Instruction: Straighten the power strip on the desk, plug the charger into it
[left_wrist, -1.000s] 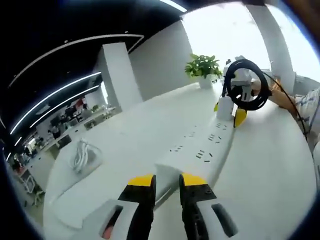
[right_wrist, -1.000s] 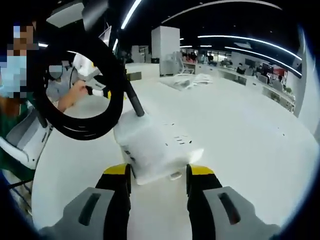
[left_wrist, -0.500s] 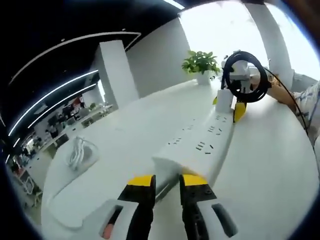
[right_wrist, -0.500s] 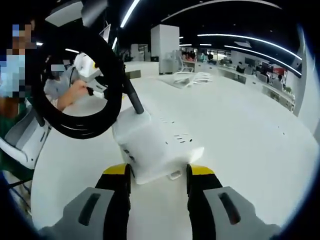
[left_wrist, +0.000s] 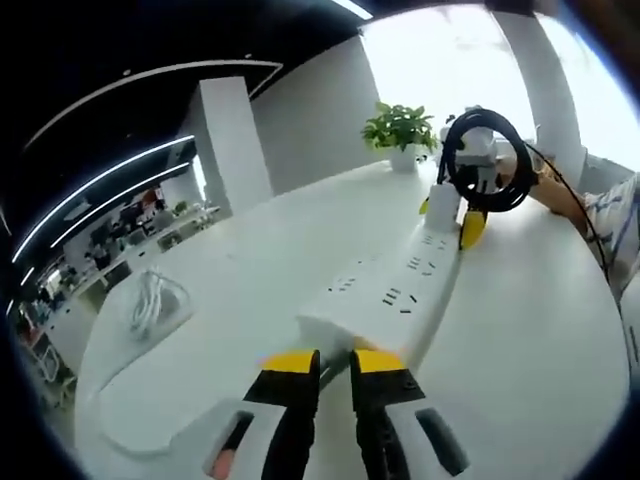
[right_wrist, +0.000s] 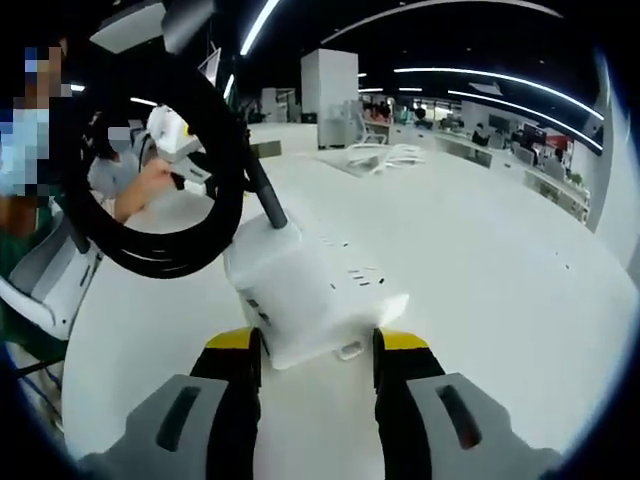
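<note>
A: Where was the power strip (left_wrist: 395, 292) lying?

B: On the white desk (left_wrist: 250, 270), stretched away from the left gripper (left_wrist: 325, 362) toward the potted plant (left_wrist: 403, 135) at the far edge. Several rows of sockets faced up along its top.

A: And did the left gripper have hold of it?

B: Its yellow-tipped jaws stood close together, pinched on the near end of the strip, which sat right between the tips.

A: What about the other end?

B: In the right gripper view, the right gripper (right_wrist: 315, 345) had its jaws set wider, one on each side of the white block (right_wrist: 305, 295) that formed that end of the strip, both tips touching its sides. In the left gripper view the same gripper (left_wrist: 445, 218) appeared at the far end, yellow tips either side of the strip.

A: Any cable?

B: A thick black cable (right_wrist: 175, 160) rose from the top of that end and curled in a big loop, up and to the left in the right gripper view.

A: And the charger?

B: A white bundle of cord (left_wrist: 150, 300) lay on the desk well apart from the strip, to the left; I could not tell whether that was the charger. A person's hand (right_wrist: 150, 183) rested on the desk behind the loop
</note>
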